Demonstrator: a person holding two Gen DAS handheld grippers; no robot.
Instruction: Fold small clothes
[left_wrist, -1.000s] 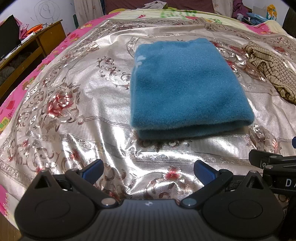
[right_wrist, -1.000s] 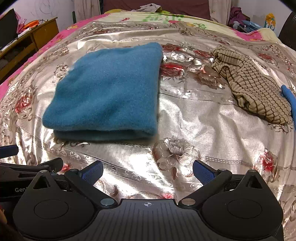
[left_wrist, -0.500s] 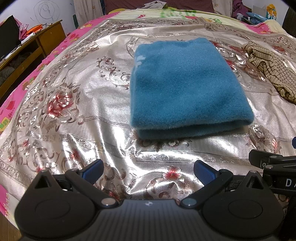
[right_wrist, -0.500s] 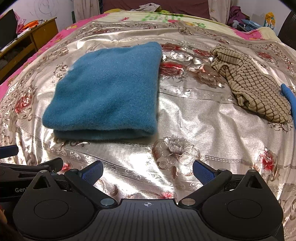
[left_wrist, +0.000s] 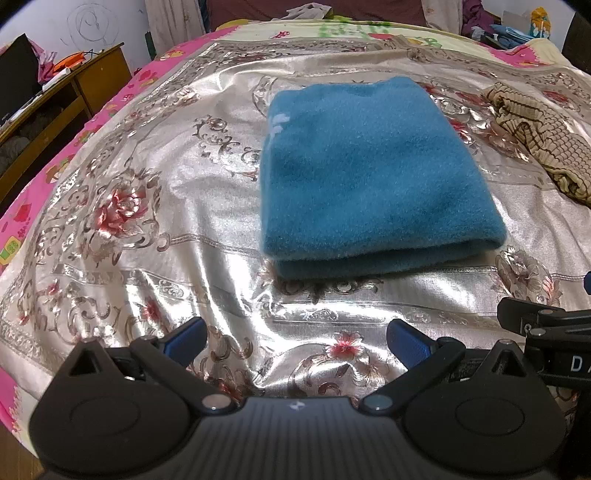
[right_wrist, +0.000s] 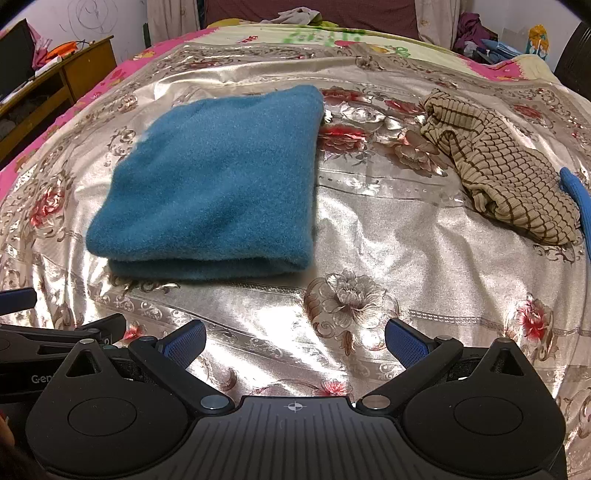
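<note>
Folded blue fleece garment (left_wrist: 373, 173), lying flat on a silver floral bedspread (left_wrist: 155, 229), thick folded edge toward the cameras, a small white mark near its far left corner in the left wrist view; same garment (right_wrist: 218, 188) left of centre in the right wrist view. Crumpled beige ribbed garment with brown grid lines (right_wrist: 498, 173), on the bedspread to the right of the fleece and well apart from it; also at the right edge of the left wrist view (left_wrist: 535, 136). Strip of brighter blue fabric (right_wrist: 580, 206), just beside the beige garment at the frame's right edge, mostly cut off. Left gripper (left_wrist: 295, 339): blue-padded fingers (left_wrist: 184, 338) spread wide apart, nothing between them, held near the front of the bedspread short of the fleece's folded edge, not touching it. Right gripper (right_wrist: 295, 339): fingers (right_wrist: 406, 343) likewise spread wide, holding nothing, over bare bedspread to the right of the fleece's near corner. Part of each gripper's black body visible at the edge of the other's view, side by side. Pink patterned bedding (left_wrist: 92, 122) under the silver spread along the left side. Wooden desk (left_wrist: 55, 99) beside the bed at far left, with clutter on top. Loose clothes (right_wrist: 476, 37) piled beyond the bed's far right corner.
</note>
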